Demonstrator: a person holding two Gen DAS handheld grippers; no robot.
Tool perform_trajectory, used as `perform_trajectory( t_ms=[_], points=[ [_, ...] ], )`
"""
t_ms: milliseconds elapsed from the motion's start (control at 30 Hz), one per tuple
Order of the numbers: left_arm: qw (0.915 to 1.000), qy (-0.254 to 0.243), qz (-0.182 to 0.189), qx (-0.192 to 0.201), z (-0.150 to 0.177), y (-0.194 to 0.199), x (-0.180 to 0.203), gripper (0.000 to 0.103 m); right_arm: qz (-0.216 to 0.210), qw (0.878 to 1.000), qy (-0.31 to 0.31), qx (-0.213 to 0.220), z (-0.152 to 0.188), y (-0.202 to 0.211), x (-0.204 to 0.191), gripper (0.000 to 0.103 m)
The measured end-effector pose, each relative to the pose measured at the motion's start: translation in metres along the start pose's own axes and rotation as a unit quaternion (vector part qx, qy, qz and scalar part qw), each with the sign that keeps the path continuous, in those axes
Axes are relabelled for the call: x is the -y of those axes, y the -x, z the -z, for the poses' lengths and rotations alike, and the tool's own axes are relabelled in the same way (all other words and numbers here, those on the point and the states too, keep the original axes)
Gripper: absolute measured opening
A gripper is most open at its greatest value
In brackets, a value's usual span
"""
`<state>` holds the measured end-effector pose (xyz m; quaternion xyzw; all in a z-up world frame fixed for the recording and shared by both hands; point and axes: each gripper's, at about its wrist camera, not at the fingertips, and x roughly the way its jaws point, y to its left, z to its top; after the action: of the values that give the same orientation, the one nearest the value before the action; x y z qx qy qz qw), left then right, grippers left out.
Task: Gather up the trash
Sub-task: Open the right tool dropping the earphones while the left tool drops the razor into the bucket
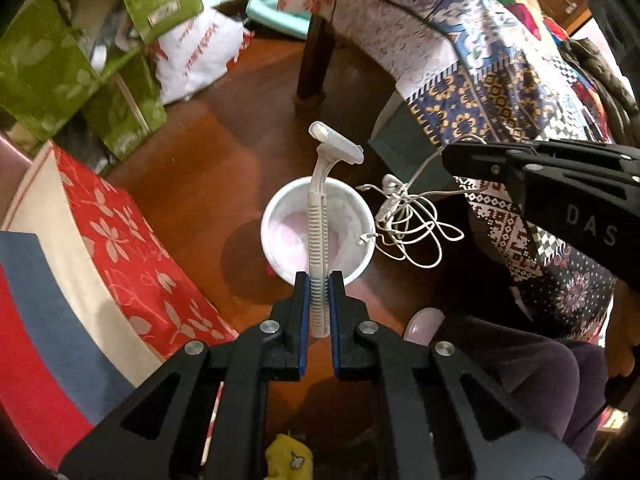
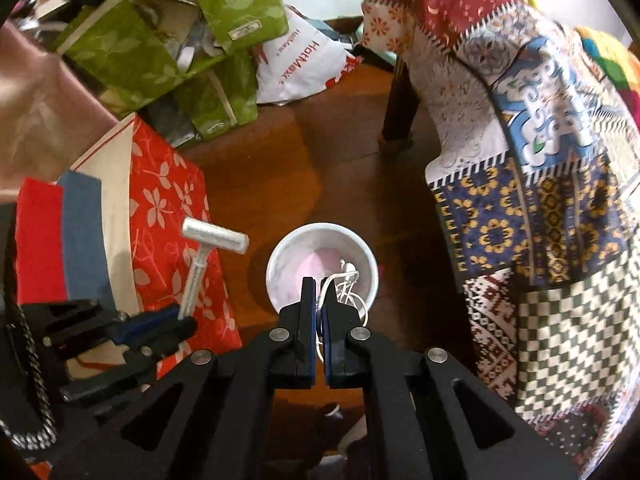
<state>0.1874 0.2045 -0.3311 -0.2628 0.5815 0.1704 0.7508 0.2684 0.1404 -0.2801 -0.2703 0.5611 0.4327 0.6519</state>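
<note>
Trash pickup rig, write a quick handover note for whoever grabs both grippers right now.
Left gripper: shut on the disposable razor, gripped at the handle, head pointing away, held over the white cup.
Right gripper: shut on the tangled white earphones, which hang at the cup's rim.
The cup stands on the brown wooden floor and already holds something pale pink; what it is cannot be told.
Done: both items picked up and brought to the cup.
Left: release the razor and the earphones into the cup. A yellow scrap lies below the left gripper and may be trash too.
</note>
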Motion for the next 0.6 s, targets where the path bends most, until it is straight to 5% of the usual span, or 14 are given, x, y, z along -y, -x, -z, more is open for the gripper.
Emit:
perform_trajectory(
  t_ms=[233, 400, 600],
  points=[
    [0.9991, 0.024, 0.014, -0.033, -0.022, -0.039, -0.005, 0.007, -0.044, 0.998, -0.032, -0.038, -0.01, -0.028, 0.012, 0.004],
    [0.9986, 0.04, -0.009, -0.033, -0.033, -0.059, -0.006, 0.02, -0.028, 0.999, -0.026, -0.039, -0.007, -0.03, 0.016, 0.037],
    [0.9986, 0.024, -0.03, -0.038, -0.028, -0.058, -0.005, 0.02, -0.026, 0.999, -0.031, -0.025, 0.002, -0.018, 0.025, 0.037]
  ],
)
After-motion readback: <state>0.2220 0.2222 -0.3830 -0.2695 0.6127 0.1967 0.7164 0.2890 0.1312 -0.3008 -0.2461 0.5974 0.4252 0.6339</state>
